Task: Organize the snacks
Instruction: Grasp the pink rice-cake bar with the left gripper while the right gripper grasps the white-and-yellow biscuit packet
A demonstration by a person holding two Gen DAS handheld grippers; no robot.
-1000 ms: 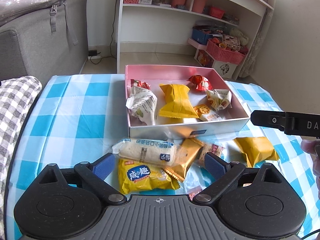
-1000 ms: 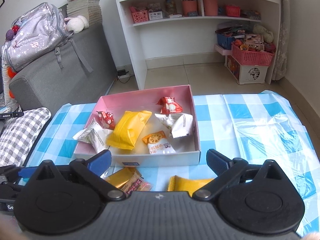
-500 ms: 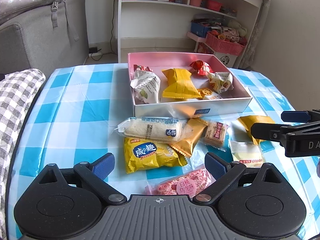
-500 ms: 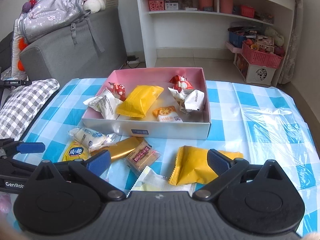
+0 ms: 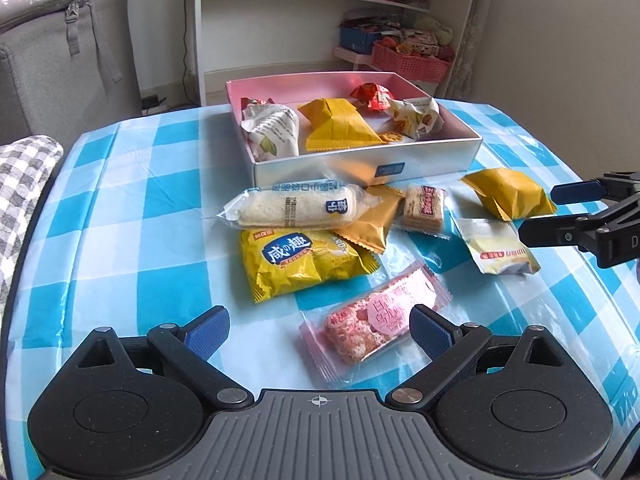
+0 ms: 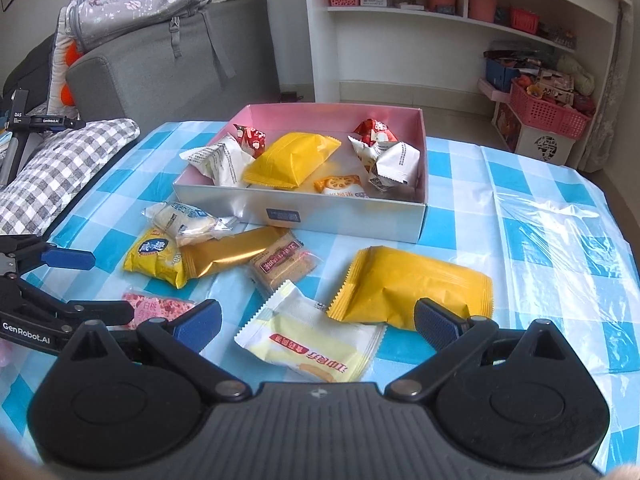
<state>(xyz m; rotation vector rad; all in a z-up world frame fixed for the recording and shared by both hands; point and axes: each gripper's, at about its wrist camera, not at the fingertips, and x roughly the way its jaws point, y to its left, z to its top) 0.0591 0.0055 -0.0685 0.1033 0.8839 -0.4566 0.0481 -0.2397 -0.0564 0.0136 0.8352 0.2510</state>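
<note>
Left claw open, pink snack between fingers

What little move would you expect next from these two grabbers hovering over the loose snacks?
Probably the left gripper dips onto the pink clear-wrapped snack bar, which lies between its open fingers outside the pink-lined box. The right gripper, open too, hangs over the pale yellow-white packet.

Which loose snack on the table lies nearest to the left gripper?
The pink packet, lying just ahead of the open left gripper; the other packets lie farther, toward the box.
</note>
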